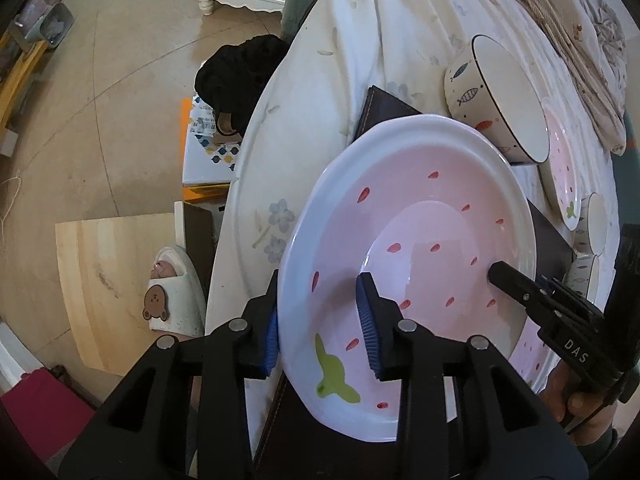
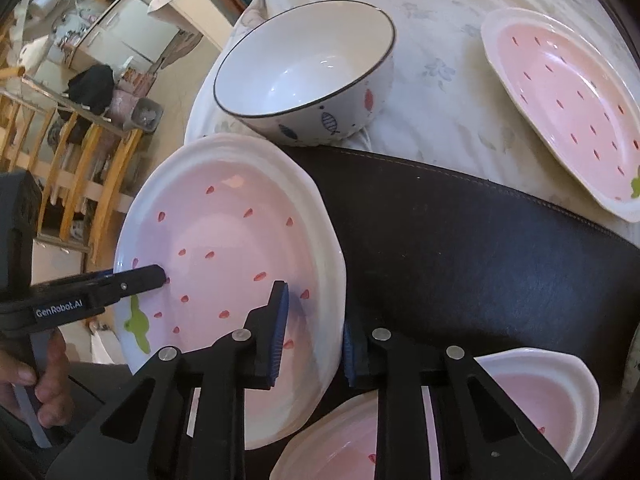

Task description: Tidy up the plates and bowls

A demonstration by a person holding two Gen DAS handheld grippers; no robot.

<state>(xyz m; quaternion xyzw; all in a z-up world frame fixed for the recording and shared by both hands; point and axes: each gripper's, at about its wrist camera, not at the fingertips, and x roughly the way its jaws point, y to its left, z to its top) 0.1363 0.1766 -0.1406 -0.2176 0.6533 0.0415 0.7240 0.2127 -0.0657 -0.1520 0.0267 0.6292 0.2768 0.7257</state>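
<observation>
A pink strawberry-patterned plate with a white rim is held tilted over a dark mat. My left gripper is shut on its near rim, one blue pad under the plate and one inside it. My right gripper clamps the opposite rim the same way. Each gripper shows in the other's view with a black finger lying on the plate's inner face. A second pink plate lies just below the right gripper. A third pink plate and a fish-patterned bowl stand farther back.
The dark leather mat lies on a white flowered tablecloth. Two small bowls stand at the right edge, with a folded beige cloth behind. Left of the table edge are the floor, a wooden board and a slippered foot.
</observation>
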